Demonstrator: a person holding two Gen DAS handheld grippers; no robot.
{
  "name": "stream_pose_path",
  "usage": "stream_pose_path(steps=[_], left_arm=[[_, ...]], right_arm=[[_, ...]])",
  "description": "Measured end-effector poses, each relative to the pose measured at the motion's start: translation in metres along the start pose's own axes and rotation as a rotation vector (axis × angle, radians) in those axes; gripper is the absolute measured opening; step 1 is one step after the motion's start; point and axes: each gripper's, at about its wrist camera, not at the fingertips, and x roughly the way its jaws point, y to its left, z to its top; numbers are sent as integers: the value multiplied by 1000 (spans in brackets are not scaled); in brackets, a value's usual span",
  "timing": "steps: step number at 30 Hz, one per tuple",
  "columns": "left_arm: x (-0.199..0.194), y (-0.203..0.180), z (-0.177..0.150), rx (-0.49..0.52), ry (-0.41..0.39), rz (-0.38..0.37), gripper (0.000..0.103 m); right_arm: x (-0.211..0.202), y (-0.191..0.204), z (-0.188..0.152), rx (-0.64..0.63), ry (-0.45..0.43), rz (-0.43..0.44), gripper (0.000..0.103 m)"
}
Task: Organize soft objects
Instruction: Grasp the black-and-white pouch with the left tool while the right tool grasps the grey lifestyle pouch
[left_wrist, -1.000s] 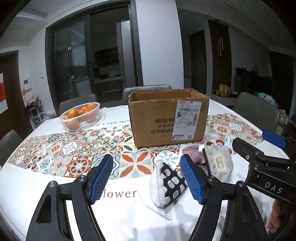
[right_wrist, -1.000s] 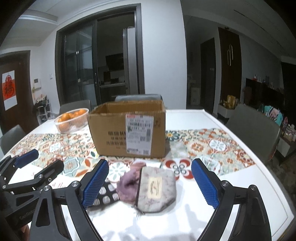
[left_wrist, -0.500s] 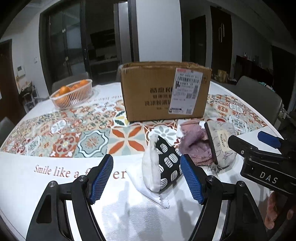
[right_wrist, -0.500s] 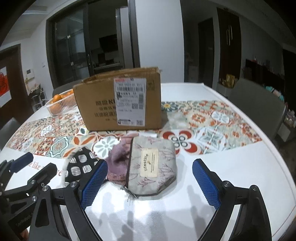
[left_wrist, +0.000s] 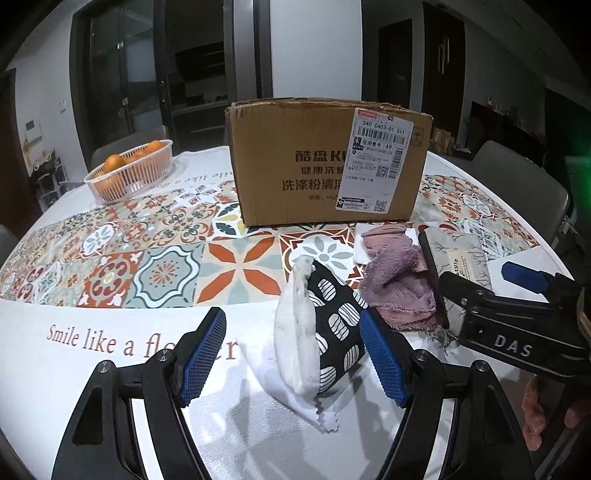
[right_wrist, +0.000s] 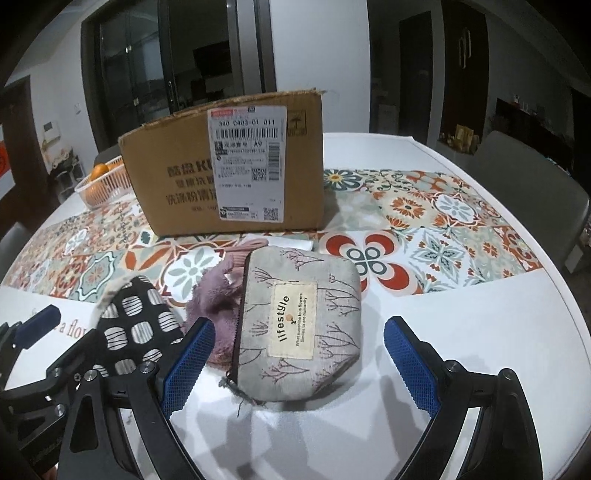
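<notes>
Since 1.0 s ago both grippers have dropped lower and closer to the soft items; box (left_wrist: 325, 162) now looms larger in both views.

L gripper (left_wrist: 293, 356): jaws wide open, holding nothing, straddling the b/w pouch (left_wrist: 325, 328). Pouch stands on edge, white side facing left, patterned side right. R pad just beside the patterned face; contact can't be told. L pad well apart from it. A white cloth (left_wrist: 291, 398) lies flat under the pouch, zigzag edge toward cam.

R gripper (right_wrist: 295, 363): jaws wide open, empty, either side of the grey pouch (right_wrist: 299, 321) w/ "lifestyle" label. Pouch lies flat on the tabletop (right_wrist: 480, 332), zip edge to its left. L pad near the zip corner, R pad apart.

Purple cloth (left_wrist: 399, 288) crumpled between the two pouches, touching the grey one. White folded item (left_wrist: 364, 253) partly under it, just in front of the box.

Box open-topped, on the tiled runner (left_wrist: 166, 258). Basket (left_wrist: 129, 171) of oranges far left, well apart.
</notes>
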Motion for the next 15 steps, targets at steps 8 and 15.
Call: stream_pose_path(steps=[8, 15], left_arm=[[20, 0, 1, -19, 44, -51, 64], [30, -1, -2, -35, 76, -85, 45]], right_arm=[[22, 2, -2, -9, 64, -19, 94], [25, -4, -3, 29, 60, -18, 94]])
